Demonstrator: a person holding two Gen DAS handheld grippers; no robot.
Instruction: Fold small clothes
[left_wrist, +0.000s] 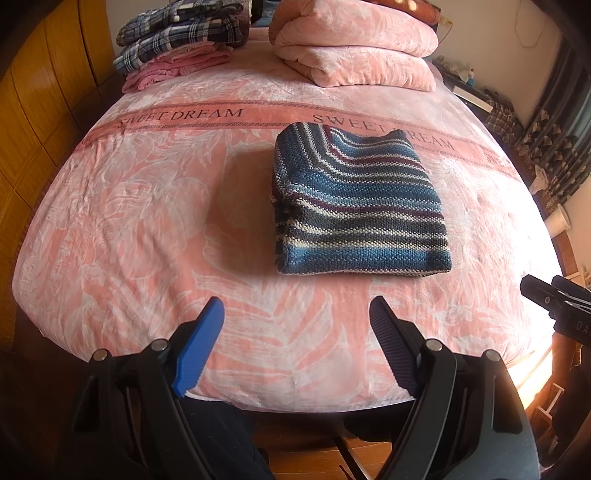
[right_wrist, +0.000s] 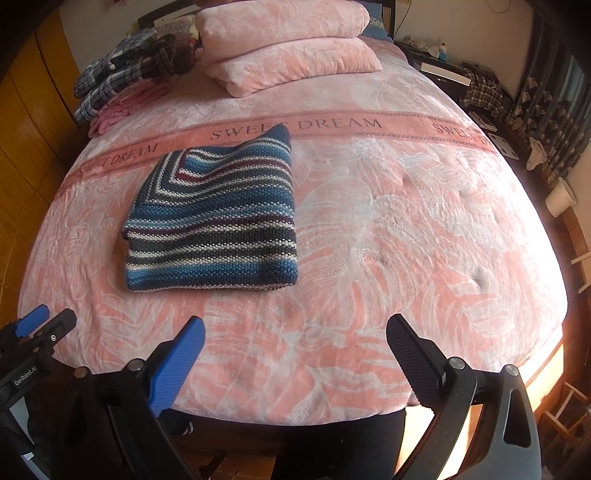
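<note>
A blue, white and maroon striped knit garment lies folded into a thick rectangle on the pink bed cover. In the right wrist view the same garment sits left of centre. My left gripper hangs open above the bed's near edge, short of the garment, with nothing between its fingers. My right gripper is also open and empty, near the front edge and to the right of the garment. The left gripper's tip shows at the far left of the right wrist view.
A stack of plaid and pink folded clothes sits at the back left. A folded pink quilt lies at the back centre. A wooden wardrobe lines the left side; cluttered shelves and curtains stand right.
</note>
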